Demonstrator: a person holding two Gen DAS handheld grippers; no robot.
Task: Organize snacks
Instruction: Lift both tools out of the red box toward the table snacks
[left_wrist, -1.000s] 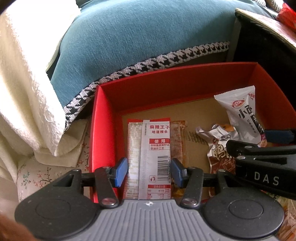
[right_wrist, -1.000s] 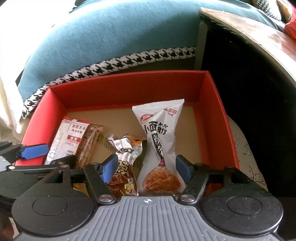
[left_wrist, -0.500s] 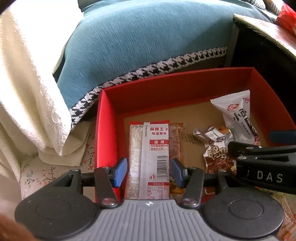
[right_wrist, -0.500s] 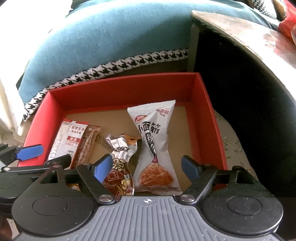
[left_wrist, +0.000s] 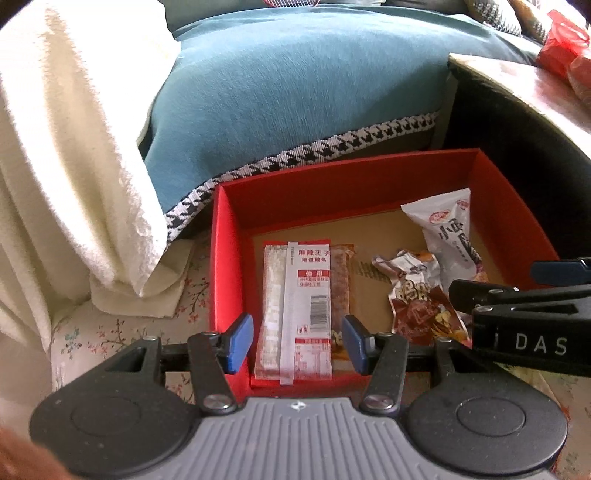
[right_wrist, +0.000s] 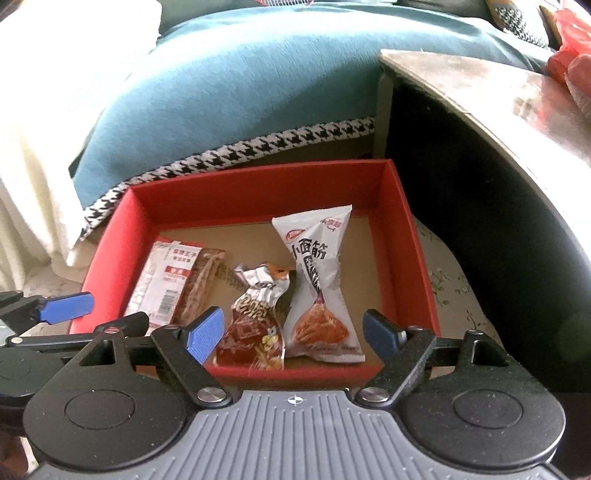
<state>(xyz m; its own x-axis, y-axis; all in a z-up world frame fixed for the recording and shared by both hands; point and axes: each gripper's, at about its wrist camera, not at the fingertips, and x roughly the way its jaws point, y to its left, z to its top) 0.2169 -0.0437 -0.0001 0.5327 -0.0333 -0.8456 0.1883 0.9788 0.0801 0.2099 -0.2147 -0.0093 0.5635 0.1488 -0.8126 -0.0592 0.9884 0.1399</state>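
Both the left gripper (left_wrist: 297, 341) and the right gripper (right_wrist: 293, 332) stand wide open and empty near the front wall of the red box (right_wrist: 258, 188), which holds three snack packets.

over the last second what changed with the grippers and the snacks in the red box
Both grippers pulled back and up from the red box, so more of it shows. The right gripper opened wider around nothing; the left gripper kept its gap. The white packet, silver-brown packet and flat label-side packet lie where they were.

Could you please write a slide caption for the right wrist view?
Open right gripper above a red box holding three snack packets, beside a teal cushion.
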